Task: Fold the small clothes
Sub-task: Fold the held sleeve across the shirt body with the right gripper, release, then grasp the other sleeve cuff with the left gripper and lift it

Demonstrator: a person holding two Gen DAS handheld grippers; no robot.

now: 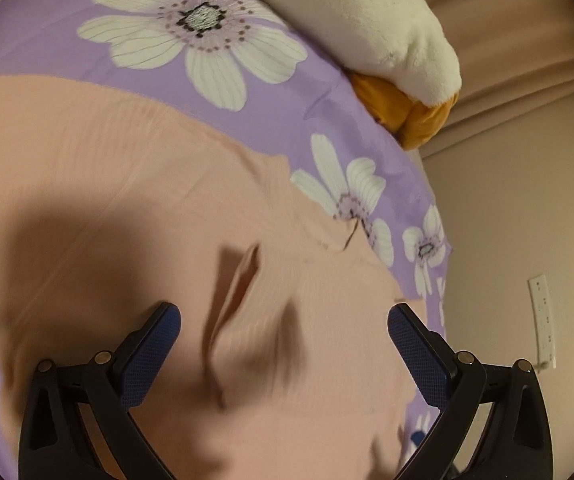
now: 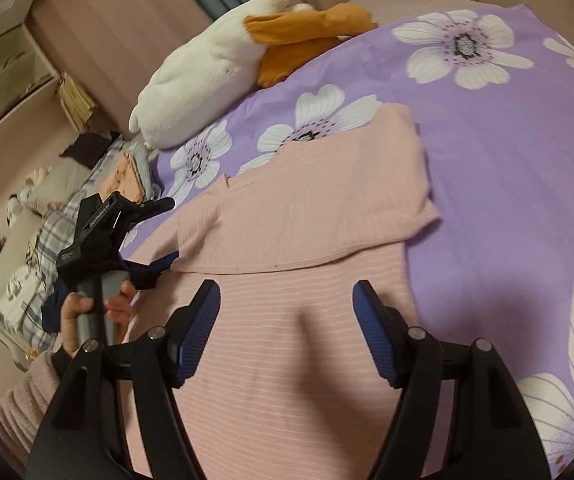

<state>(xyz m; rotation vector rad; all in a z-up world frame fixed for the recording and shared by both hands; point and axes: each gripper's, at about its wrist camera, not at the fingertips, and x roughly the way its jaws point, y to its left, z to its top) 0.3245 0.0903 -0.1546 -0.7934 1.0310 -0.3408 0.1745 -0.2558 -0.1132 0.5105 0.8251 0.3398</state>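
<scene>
The pink ribbed top lies spread on the bed, over the purple flowered sheet, which gives a flat surface to crease against. In the right wrist view its upper part is already turned down over the body, making a straight fold edge across the middle, with 1 sleeve lying on the doubled layer. That looks like a first fold done, with the lower body still flat and single.

The right hand-held gripper hangs over the lower body of the top, its jaws standing apart with only bare cloth beneath them; nothing is pinched. Its place just short of the fold edge suits either smoothing or taking the next hold.

The left hand-held gripper is also spread, empty, above a raised wrinkle in the cloth. The left view is blurred, so whether the pads touch the fabric is hard to say. In the right view, a hand grips its grey handle at the garment's left edge, probably so each tool works its own side.

A white and orange plush toy lies at the far edge of the bed, well clear of the folding.
</scene>
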